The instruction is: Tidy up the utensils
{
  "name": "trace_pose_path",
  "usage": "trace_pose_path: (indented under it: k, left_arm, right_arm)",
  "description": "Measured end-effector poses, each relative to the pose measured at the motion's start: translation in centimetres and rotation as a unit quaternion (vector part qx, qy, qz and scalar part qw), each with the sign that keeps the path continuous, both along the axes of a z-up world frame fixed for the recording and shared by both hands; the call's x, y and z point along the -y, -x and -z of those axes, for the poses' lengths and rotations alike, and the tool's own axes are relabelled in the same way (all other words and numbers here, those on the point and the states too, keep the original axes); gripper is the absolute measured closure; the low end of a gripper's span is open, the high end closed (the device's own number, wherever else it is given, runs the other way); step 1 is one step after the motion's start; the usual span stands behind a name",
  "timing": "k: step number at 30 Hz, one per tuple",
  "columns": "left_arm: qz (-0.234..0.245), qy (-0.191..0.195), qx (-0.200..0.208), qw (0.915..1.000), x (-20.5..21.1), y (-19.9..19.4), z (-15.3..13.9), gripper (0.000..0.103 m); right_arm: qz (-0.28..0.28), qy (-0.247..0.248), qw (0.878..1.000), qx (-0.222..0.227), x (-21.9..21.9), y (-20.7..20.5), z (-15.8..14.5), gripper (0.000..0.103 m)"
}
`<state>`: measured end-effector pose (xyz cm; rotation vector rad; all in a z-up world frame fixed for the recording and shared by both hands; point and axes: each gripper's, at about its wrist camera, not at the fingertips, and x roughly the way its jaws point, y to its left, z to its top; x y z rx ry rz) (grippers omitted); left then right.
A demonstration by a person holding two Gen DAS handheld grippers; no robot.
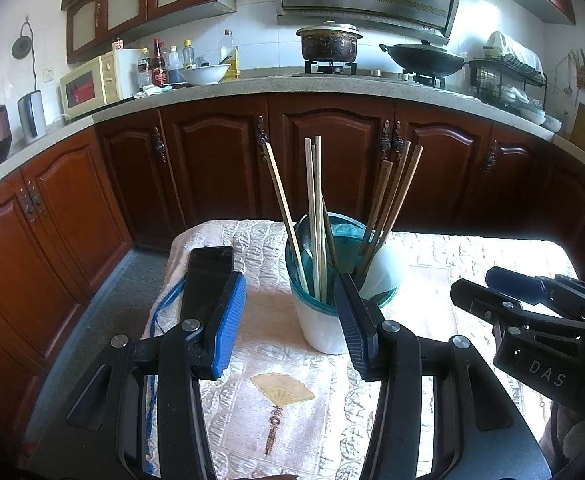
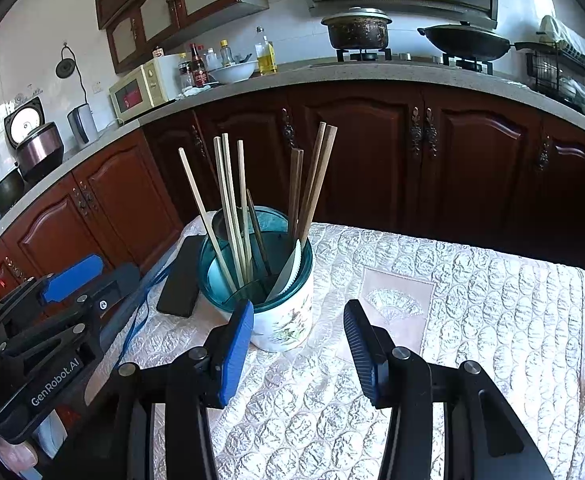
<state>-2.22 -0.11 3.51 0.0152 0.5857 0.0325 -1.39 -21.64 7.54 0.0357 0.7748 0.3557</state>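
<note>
A white ceramic utensil holder (image 1: 320, 332) (image 2: 288, 328) with a teal insert stands on the quilted tablecloth (image 2: 472, 340). Several pale chopsticks (image 1: 312, 208) (image 2: 228, 208) lean in its left side and several dark ones (image 1: 392, 200) (image 2: 312, 184) in its right. A white serrated plastic knife (image 2: 288, 276) also rests inside. My left gripper (image 1: 292, 324) is open just short of the holder, its pads (image 1: 228, 320) touching nothing. My right gripper (image 2: 298, 350) is open near the holder's front right, with nothing held. Each gripper shows in the other's view: the right (image 1: 488, 292), the left (image 2: 92, 280).
A black phone (image 1: 208, 276) (image 2: 180, 280) lies left of the holder, with a blue cord (image 1: 160, 312) trailing off the table's left edge. Brown cabinets (image 1: 332, 160) and a countertop with a pot (image 1: 328, 44) and wok (image 1: 424, 58) stand behind. The cloth spreads wide to the right of the holder.
</note>
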Motion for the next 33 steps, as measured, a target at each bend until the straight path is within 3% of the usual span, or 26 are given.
trace_pose_path:
  k: [33]
  left_arm:
    - [0.011, 0.008, -0.009, 0.9999, 0.1, -0.4, 0.9, 0.058]
  right_arm:
    - [0.006, -0.004, 1.0, -0.007, 0.9, 0.0, 1.3, 0.058]
